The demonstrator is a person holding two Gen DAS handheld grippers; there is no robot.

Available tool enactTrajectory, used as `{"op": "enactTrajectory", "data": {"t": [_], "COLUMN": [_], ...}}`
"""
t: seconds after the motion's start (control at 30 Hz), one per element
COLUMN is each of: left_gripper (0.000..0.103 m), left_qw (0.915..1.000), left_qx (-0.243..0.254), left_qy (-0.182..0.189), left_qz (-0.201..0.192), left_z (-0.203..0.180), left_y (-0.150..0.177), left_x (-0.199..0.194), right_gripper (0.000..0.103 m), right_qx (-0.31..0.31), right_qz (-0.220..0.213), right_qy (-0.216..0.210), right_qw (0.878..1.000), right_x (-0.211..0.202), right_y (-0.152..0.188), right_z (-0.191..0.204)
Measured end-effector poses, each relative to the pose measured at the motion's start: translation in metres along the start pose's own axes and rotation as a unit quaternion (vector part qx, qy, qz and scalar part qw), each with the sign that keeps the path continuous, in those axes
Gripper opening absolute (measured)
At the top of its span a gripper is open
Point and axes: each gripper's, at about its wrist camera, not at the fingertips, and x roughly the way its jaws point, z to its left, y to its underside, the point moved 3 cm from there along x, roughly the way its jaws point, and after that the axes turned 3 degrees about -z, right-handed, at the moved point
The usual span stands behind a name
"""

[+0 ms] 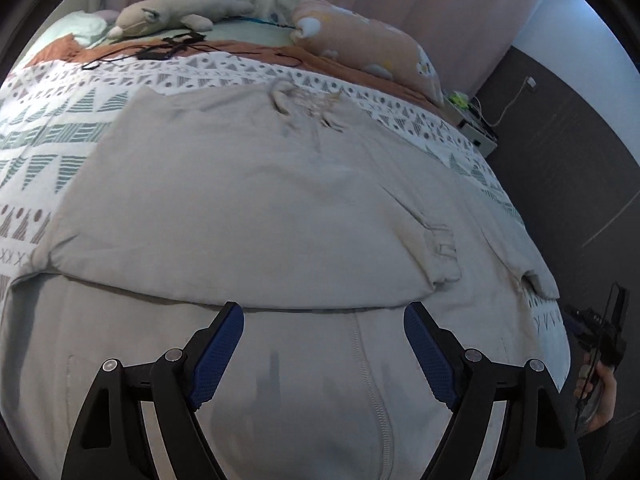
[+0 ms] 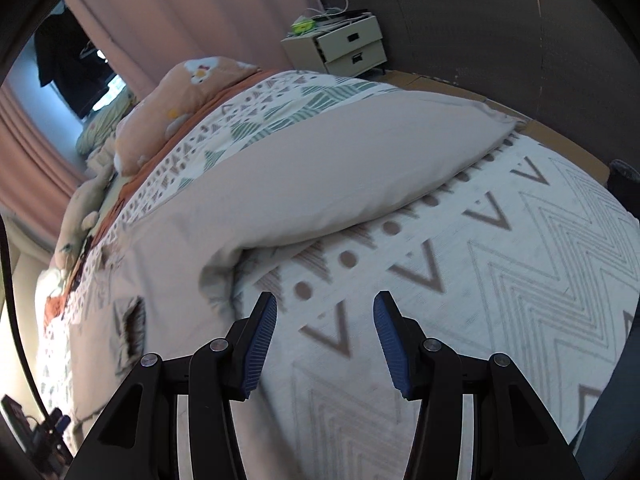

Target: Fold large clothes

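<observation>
- A large beige garment (image 1: 248,200) is seen spread flat on a bed, on top of a white bedspread (image 1: 48,144) patterned with triangles, dots and zigzags.
- Its upper part is folded over the lower part; the fold edge runs across the left wrist view just beyond the fingertips, and a zipper (image 1: 370,384) is visible on the layer beneath.
- A cuffed sleeve (image 1: 436,248) is laid across the folded part, toward its right side.
- The left gripper (image 1: 323,320) is held above the garment with its fingers spread wide; nothing is caught between the blue pads (image 1: 218,354).
- The right gripper (image 2: 325,308) is held over the bedspread (image 2: 520,264), just beside the garment's edge (image 2: 280,184); its fingers are set moderately apart and nothing is gripped.
- In the left wrist view, the right gripper (image 1: 600,332) and the hand (image 1: 600,396) holding it are seen at the right edge, off the side of the bed.
- A plush toy (image 1: 176,14) and a peach pillow (image 1: 360,40) are found at the far end of the bed.
- A small drawer unit (image 2: 348,46) is seen against the dark wall.
</observation>
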Motion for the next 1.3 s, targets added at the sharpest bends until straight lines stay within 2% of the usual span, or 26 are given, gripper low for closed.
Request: {"op": "enactTrajectory", "data": {"t": [0.2, 0.37, 0.47, 0.53, 0.57, 0.63, 0.73, 0.87, 1.07, 1.1, 1.2, 1.23, 1.3], "left_gripper": [0.082, 0.065, 0.056, 0.044, 0.042, 0.034, 0.03, 0.03, 0.031, 0.035, 0.06, 0.065, 0.065], "left_qw": [0.9959, 0.9852, 0.9797, 0.9761, 0.974, 0.9726, 0.9747, 0.9772, 0.9783, 0.9791, 0.9842, 0.9861, 0.9887], "left_qx": [0.083, 0.157, 0.18, 0.194, 0.202, 0.208, 0.198, 0.183, 0.177, 0.174, 0.155, 0.147, 0.135], "left_qy": [-0.005, -0.034, -0.051, -0.062, -0.07, -0.079, -0.08, -0.086, -0.079, -0.072, -0.032, -0.023, -0.013], "left_qz": [0.036, 0.06, 0.071, 0.077, 0.076, 0.069, 0.067, 0.063, 0.073, 0.077, 0.08, 0.074, 0.064], "left_z": [-0.058, -0.086, -0.094, -0.1, -0.101, -0.103, -0.104, -0.106, -0.112, -0.112, -0.108, -0.105, -0.096], "left_y": [0.006, 0.015, 0.017, 0.017, 0.016, 0.011, 0.001, -0.012, -0.014, -0.013, -0.009, -0.007, -0.005], "left_x": [0.049, 0.089, 0.113, 0.127, 0.132, 0.14, 0.147, 0.155, 0.155, 0.153, 0.14, 0.133, 0.118], "right_gripper": [0.051, 0.051, 0.051, 0.051, 0.051, 0.051, 0.051, 0.051, 0.051, 0.051, 0.051, 0.051, 0.051], "right_qx": [0.011, 0.019, 0.028, 0.034, 0.038, 0.047, 0.06, 0.08, 0.12, 0.123, 0.136, 0.143, 0.153], "right_qz": [-0.003, -0.003, -0.004, -0.003, -0.001, 0.0, -0.002, -0.004, -0.01, -0.012, -0.018, -0.021, -0.026], "right_qy": [0.01, 0.015, 0.016, 0.016, 0.015, 0.011, 0.006, -0.001, -0.005, -0.008, -0.016, -0.02, -0.026], "right_qw": [1.0, 1.0, 0.999, 0.999, 0.999, 0.999, 0.998, 0.997, 0.993, 0.992, 0.99, 0.989, 0.987], "right_x": [0.018, 0.034, 0.043, 0.048, 0.051, 0.056, 0.061, 0.069, 0.082, 0.084, 0.088, 0.089, 0.093], "right_y": [-0.018, -0.028, -0.034, -0.037, -0.039, -0.044, -0.052, -0.063, -0.071, -0.072, -0.076, -0.077, -0.081], "right_z": [-0.028, -0.046, -0.058, -0.064, -0.068, -0.075, -0.084, -0.093, -0.107, -0.108, -0.113, -0.116, -0.12]}}
